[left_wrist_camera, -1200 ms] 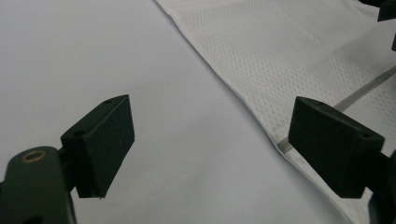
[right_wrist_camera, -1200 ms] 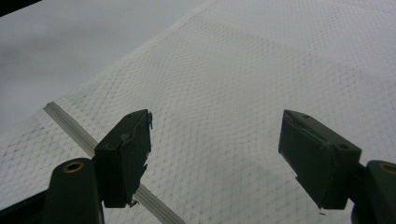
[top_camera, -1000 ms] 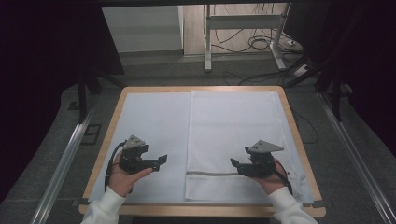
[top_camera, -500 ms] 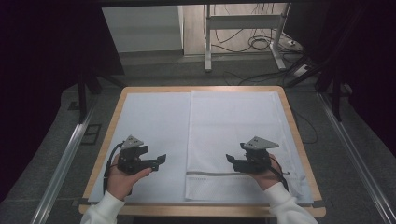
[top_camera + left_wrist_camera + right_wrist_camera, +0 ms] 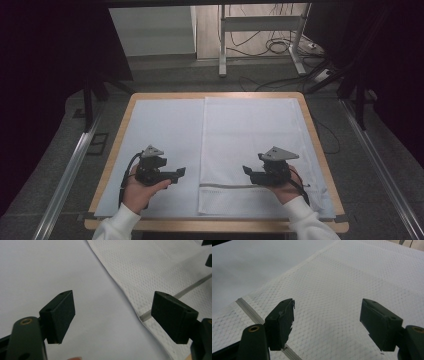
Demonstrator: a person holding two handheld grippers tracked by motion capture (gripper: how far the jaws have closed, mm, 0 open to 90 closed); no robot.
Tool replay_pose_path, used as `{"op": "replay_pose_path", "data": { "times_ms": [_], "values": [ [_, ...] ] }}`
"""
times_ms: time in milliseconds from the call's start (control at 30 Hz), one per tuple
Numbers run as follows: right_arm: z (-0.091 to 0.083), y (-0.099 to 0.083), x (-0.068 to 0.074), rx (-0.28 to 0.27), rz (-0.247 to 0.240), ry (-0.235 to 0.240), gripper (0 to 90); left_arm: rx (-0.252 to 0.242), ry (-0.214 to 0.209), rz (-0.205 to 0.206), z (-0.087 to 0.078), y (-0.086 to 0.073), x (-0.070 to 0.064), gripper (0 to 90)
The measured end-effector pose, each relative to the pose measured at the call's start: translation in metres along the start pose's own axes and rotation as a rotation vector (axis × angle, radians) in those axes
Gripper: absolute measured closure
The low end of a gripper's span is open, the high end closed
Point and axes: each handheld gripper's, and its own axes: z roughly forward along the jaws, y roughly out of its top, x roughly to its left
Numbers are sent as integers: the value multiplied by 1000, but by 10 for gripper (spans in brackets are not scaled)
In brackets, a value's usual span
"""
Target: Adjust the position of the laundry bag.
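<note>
table [image 5: 320,150]: unchanged | mesh bag [image 5: 255,145]: flat on right half, zipper near edge, unmoved | right tool [image 5: 250,172]: crept left over zipper, jaws wide, empty | left tool [image 5: 177,172]: wide, beside bag's left edge, barely moved | likely pre-grasp

Lighting was dim and even; surroundings fell to near-black at both sides. The table [image 5: 320,150] was the brightest area, without glare. Close-up jaws appeared soft-focused; the mesh bag [image 5: 352,282] weave stayed sharp.

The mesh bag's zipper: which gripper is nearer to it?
Right. The right gripper hangs over the mesh bag just above its zipper; the left gripper hangs beside the bag's edge.
</note>
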Motion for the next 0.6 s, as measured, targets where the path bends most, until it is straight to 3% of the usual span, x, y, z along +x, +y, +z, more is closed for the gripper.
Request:
{"op": "replay_pose_path", "data": {
  "times_ms": [600],
  "values": [
    [-1,0,-2,-8,-7,-21,261,101,-48,17,38,-3,-25,257]
  ]
}}
